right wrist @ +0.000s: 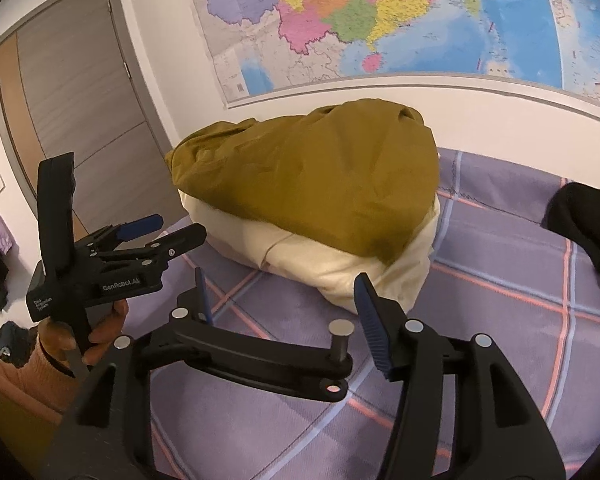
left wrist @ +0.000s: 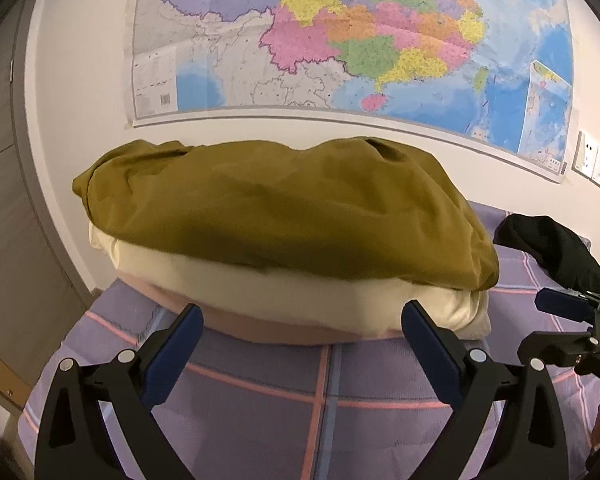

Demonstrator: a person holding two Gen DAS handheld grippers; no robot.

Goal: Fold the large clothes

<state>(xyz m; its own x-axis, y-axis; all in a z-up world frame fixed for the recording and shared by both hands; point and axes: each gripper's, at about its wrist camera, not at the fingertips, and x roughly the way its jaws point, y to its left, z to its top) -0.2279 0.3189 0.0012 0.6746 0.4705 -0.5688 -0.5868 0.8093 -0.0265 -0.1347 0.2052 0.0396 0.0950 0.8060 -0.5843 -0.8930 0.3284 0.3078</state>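
A stack of folded clothes sits on the bed against the wall: an olive-brown garment (left wrist: 284,208) on top, a cream one (left wrist: 284,292) under it and a pink one (left wrist: 268,330) at the bottom. The olive garment (right wrist: 312,176) and the cream one (right wrist: 312,256) also show in the right wrist view. My left gripper (left wrist: 302,320) is open and empty, just in front of the stack's near edge. It also shows in the right wrist view (right wrist: 164,228). My right gripper (right wrist: 280,292) is open and empty, short of the stack's right corner. A black garment (left wrist: 548,244) lies unfolded to the right.
The bed has a purple checked sheet (left wrist: 260,408) with pink lines. A large map (left wrist: 340,36) hangs on the white wall behind the stack. A grey door (right wrist: 72,100) stands at the left. Wall sockets (left wrist: 596,162) are at the right.
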